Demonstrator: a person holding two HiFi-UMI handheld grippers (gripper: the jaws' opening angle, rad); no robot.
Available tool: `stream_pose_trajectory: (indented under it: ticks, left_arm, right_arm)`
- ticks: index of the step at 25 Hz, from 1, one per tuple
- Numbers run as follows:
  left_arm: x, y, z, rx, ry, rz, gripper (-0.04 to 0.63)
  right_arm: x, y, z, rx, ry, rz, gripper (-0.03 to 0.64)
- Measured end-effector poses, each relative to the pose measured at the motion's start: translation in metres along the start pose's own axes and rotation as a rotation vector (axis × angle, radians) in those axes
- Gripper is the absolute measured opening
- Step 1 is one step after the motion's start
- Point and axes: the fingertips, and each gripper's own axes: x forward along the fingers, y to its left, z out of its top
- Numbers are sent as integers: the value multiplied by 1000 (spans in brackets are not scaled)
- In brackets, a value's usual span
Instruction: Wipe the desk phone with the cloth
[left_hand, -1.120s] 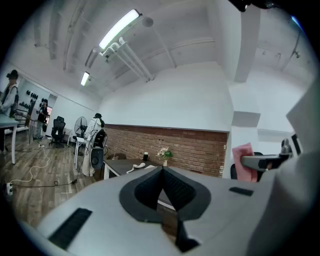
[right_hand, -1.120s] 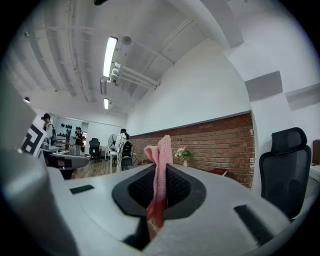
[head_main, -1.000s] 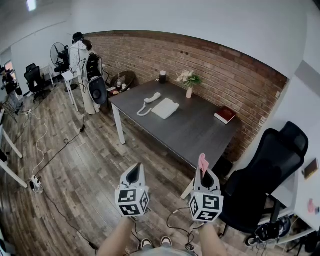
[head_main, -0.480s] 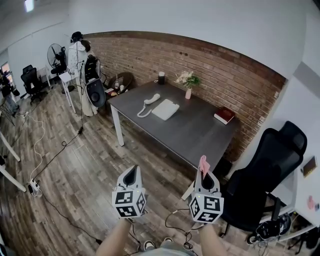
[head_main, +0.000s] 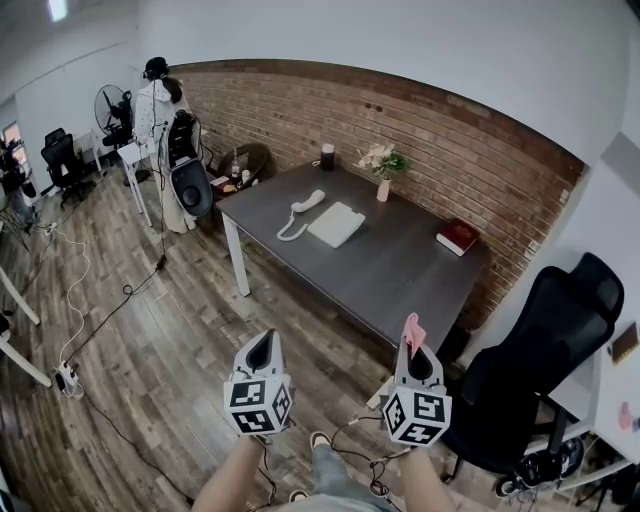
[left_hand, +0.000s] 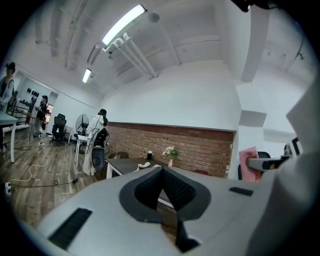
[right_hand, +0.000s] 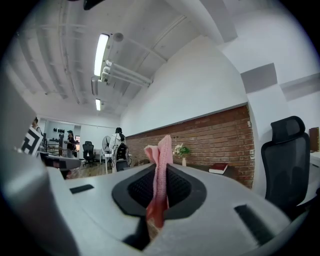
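Observation:
A white desk phone (head_main: 334, 223) lies on the dark grey table (head_main: 400, 270), its handset (head_main: 306, 200) off to the left on a curly cord. Both grippers are held well short of the table, over the wooden floor. My right gripper (head_main: 412, 337) is shut on a pink cloth (head_main: 411, 330), which sticks up between its jaws; the cloth (right_hand: 159, 167) fills the middle of the right gripper view. My left gripper (head_main: 262, 346) is shut with nothing in it, its jaws meeting in a closed point (left_hand: 161, 187).
On the table stand a vase of flowers (head_main: 382, 165), a dark cylinder (head_main: 327, 155) and a red book (head_main: 458, 236). A black office chair (head_main: 540, 370) stands at the right. A person (head_main: 158, 105), a fan (head_main: 113, 108) and floor cables (head_main: 80, 290) are at the left.
The view has shifted slightly; table and chair sit a little further right and lower. Both grippers have stayed shut, the right one still holding the cloth.

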Motion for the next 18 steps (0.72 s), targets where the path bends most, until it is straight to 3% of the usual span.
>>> stream_pose_trajectory:
  ticks: [18]
  left_arm:
    - [201,21,40,21,-30,56,-2]
  right_arm:
    - [214,-36,20,-11,-18,65,21]
